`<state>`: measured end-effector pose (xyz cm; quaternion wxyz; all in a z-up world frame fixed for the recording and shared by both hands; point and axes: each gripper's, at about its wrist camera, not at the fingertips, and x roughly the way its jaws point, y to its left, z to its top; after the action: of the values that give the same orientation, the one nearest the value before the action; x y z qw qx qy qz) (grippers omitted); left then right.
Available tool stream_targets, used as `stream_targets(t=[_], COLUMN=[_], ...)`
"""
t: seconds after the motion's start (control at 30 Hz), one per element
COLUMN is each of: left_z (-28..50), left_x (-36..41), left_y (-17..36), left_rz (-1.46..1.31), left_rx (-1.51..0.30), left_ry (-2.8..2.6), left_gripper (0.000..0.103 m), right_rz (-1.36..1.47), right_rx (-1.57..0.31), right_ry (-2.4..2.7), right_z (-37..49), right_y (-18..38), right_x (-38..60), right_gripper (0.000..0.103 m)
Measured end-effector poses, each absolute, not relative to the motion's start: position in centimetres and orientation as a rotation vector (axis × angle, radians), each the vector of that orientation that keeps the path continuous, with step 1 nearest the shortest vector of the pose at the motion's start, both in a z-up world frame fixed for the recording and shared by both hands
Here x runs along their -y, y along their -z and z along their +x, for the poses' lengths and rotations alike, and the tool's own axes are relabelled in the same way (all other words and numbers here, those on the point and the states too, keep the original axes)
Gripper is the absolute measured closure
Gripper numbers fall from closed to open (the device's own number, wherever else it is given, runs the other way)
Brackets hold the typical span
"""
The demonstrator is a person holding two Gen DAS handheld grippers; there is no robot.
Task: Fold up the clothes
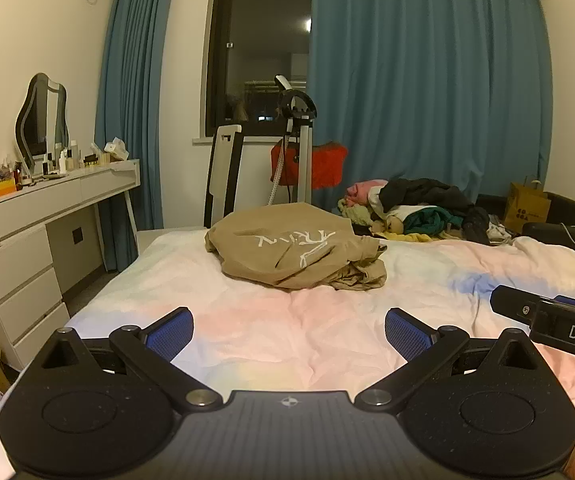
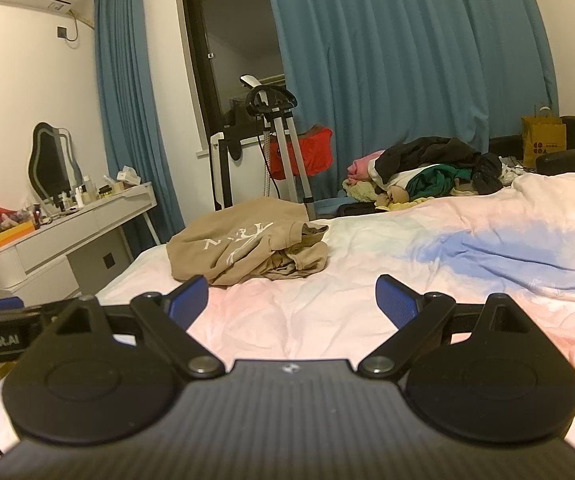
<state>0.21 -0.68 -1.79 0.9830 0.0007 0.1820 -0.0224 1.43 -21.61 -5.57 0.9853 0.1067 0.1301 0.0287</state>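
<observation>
While both my grippers hang low over the near end of the bed (image 1: 247, 320), nothing is in them. My left gripper (image 1: 289, 332) has its blue pads (image 1: 169, 334) spread wide apart, with only the sheet between them. My right gripper (image 2: 291, 306) is spread wide too and grasps nothing. They sit side by side, and each one shows at the edge of the other's view.

The tan shirt (image 1: 295, 254) lies in a crumpled heap on the bed, well ahead of both grippers and a bit left in the right view. It has white print on top. Neither gripper touches it.

Far off to the right is a pile of clothes (image 1: 419, 212), mixed black, green, pink and yellow. A white desk (image 1: 47, 200) stands left of the bed. Blue curtains (image 1: 427, 80) hang at the far wall.
</observation>
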Motion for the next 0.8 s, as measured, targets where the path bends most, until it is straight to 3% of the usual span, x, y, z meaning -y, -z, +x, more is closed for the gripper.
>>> stream_targets(t=[0.37, 0.63, 0.8], left_z=[2.1, 6.7, 12.2], left_x=[0.1, 1.7, 5.1], left_y=[3.5, 5.4, 6.7], left_rz=[-0.026, 0.027, 0.15], left_rx=[-0.426, -0.441, -0.439], left_ry=[0.045, 0.053, 0.093], left_gripper=[0.001, 0.001, 0.001], right_rz=[0.278, 0.334, 0.387], right_rx=[-0.29, -0.179, -0.237], right_ry=[-0.05, -0.008, 0.001], right_z=[2.3, 5.1, 7.2], right_y=[4.2, -2.6, -1.1], right_x=[22.1, 24.0, 26.2], right_gripper=[0.011, 0.011, 0.011])
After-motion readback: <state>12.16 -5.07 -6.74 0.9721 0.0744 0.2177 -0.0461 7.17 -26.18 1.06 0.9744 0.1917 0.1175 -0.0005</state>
